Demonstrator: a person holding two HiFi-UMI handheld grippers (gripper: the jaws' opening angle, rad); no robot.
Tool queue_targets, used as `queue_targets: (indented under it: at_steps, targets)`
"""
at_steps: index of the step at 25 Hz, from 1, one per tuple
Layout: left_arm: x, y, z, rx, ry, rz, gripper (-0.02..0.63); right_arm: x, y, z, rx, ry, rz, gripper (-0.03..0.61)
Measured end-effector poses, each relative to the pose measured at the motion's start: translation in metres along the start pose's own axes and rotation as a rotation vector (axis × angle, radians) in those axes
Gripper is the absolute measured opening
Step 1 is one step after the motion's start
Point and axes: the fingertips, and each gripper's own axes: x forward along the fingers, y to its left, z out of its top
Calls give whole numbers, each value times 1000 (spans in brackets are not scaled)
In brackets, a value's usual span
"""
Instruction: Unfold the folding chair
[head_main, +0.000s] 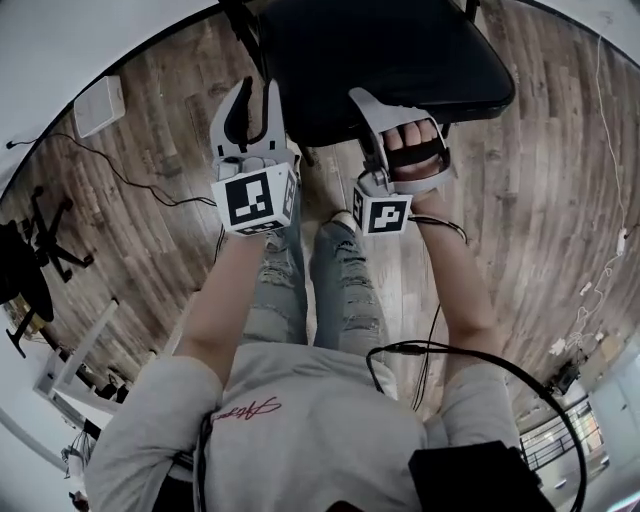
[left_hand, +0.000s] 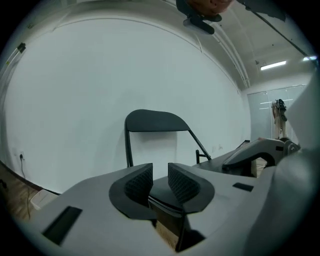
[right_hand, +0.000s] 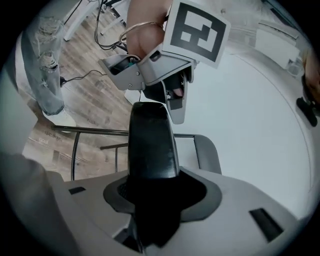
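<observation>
The black folding chair stands open in front of me, its padded seat (head_main: 380, 50) at the top of the head view. My left gripper (head_main: 255, 105) is over the seat's front left corner. In the left gripper view its jaws (left_hand: 160, 172) stand apart, the seat edge (left_hand: 165, 194) low between them, untouched; the backrest (left_hand: 156, 121) rises behind. My right gripper (head_main: 385, 115) straddles the front edge further right. In the right gripper view the seat (right_hand: 150, 140) runs edge-on through that gripper (right_hand: 155, 190) and fills the gap. The left gripper (right_hand: 175, 95) shows beyond it.
The chair stands on a wooden floor by a white wall. A white box (head_main: 98, 105) lies on the floor at the left, with a cable (head_main: 130, 170) and a black stand (head_main: 35, 255) nearby. My legs (head_main: 345, 290) are just behind the seat. Chair frame tubes (right_hand: 95, 131) run below it.
</observation>
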Motion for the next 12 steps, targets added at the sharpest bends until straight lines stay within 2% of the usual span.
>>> queue_targets:
  at_steps: [5, 9, 12]
  targets:
    - [-23, -28, -18, 22, -22, -29, 80, -22, 34, -2, -12, 8, -76, 192]
    - [-42, -55, -47, 66, -25, -73, 44, -35, 54, -1, -12, 10, -127, 196]
    - [-52, -63, -59, 65, -37, -71, 32, -41, 59, 0, -13, 8, -156, 197]
